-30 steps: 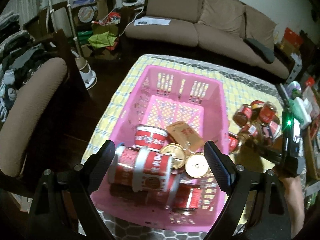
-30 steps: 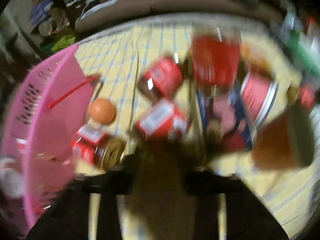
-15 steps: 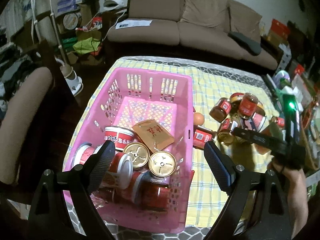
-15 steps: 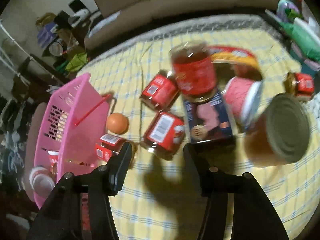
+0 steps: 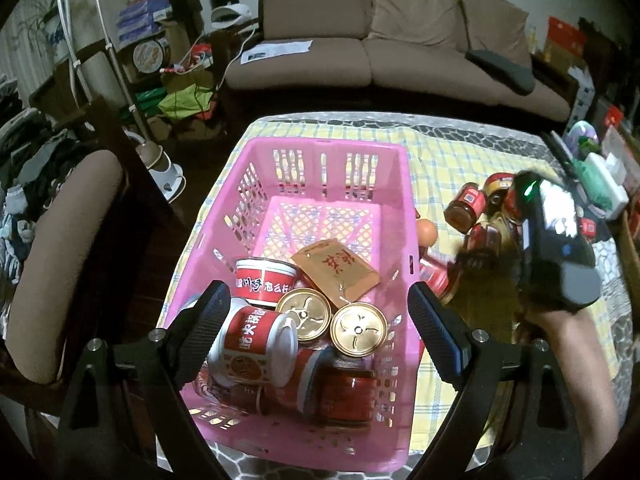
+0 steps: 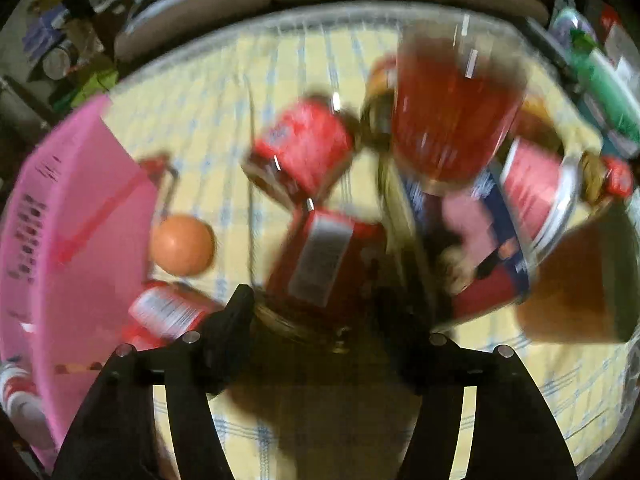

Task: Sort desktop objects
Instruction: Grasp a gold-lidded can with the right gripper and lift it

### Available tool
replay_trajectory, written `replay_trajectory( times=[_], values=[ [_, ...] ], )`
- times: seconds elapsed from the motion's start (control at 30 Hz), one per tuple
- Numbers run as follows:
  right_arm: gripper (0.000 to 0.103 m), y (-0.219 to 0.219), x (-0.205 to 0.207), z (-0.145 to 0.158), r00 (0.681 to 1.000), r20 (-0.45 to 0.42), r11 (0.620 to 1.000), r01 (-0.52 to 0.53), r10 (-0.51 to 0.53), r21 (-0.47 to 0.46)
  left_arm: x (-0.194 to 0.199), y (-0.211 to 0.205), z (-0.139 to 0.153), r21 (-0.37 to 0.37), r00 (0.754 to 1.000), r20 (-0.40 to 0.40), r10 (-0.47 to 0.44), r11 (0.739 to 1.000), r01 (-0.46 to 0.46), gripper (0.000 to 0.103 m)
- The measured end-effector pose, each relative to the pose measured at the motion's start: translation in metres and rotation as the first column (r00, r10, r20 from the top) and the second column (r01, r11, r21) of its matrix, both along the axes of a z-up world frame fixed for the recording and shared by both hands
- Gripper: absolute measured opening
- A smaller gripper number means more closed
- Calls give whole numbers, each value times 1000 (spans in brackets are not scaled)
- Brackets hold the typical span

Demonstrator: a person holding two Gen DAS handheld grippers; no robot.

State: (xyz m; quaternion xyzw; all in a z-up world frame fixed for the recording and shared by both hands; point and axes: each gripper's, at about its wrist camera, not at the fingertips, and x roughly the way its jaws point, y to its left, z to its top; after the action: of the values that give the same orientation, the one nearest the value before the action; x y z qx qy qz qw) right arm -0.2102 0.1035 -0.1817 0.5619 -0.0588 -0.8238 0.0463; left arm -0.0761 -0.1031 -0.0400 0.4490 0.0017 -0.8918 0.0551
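My left gripper (image 5: 320,320) hangs open over the near end of the pink basket (image 5: 402,208), with nothing between its fingers. In the basket lie several red-labelled tubs (image 5: 262,282), gold-lidded cans (image 5: 359,329) and a brown packet (image 5: 336,270). On the yellow checked cloth to the right lies a cluster of red-labelled jars (image 5: 466,204). My right gripper (image 6: 316,304) points down at them, jaws opening. A jar lying on its side (image 6: 326,256) sits between the fingers, and the blur hides any contact. An orange ball (image 6: 182,244) rests by the basket wall (image 6: 68,216).
A blue carton (image 6: 476,220), a red-and-white tub (image 6: 536,196), a tall red jar (image 6: 452,104) and a brown can (image 6: 580,280) crowd the right. A person's forearm (image 5: 572,360) holds the right tool. A chair (image 5: 60,260) stands left, a sofa (image 5: 400,52) behind the table.
The right jaws went from shut to open and dropped closer over the lying jar. The left view swung, so the basket sits more to the left under the open fingers.
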Motion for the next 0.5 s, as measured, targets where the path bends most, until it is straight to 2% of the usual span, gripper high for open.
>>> replay_trajectory(
  times=[0.07, 0.2, 0.37, 0.43, 0.5],
  values=[
    [54, 3, 1, -2, 1000, 8, 1000, -29, 29, 0, 0, 1, 1, 5, 1000, 1, -2, 1000, 2, 89],
    [53, 21, 7, -3, 996, 58, 994, -58, 63, -92, -3, 5, 2, 20, 1000, 2, -7, 1000, 7, 89],
    [51, 47, 25, 7, 987, 119, 983, -93, 113, -159, -6, 16, 1, 61, 1000, 7, -27, 998, 27, 89],
    [50, 51, 37, 19, 989, 100, 987, -99, 112, -130, -7, 24, -1, 72, 999, 12, -52, 996, 51, 95],
    [50, 52, 51, 28, 989, 89, 990, -111, 118, -83, -8, 35, -5, 94, 996, 19, -90, 992, 87, 95]
  ],
)
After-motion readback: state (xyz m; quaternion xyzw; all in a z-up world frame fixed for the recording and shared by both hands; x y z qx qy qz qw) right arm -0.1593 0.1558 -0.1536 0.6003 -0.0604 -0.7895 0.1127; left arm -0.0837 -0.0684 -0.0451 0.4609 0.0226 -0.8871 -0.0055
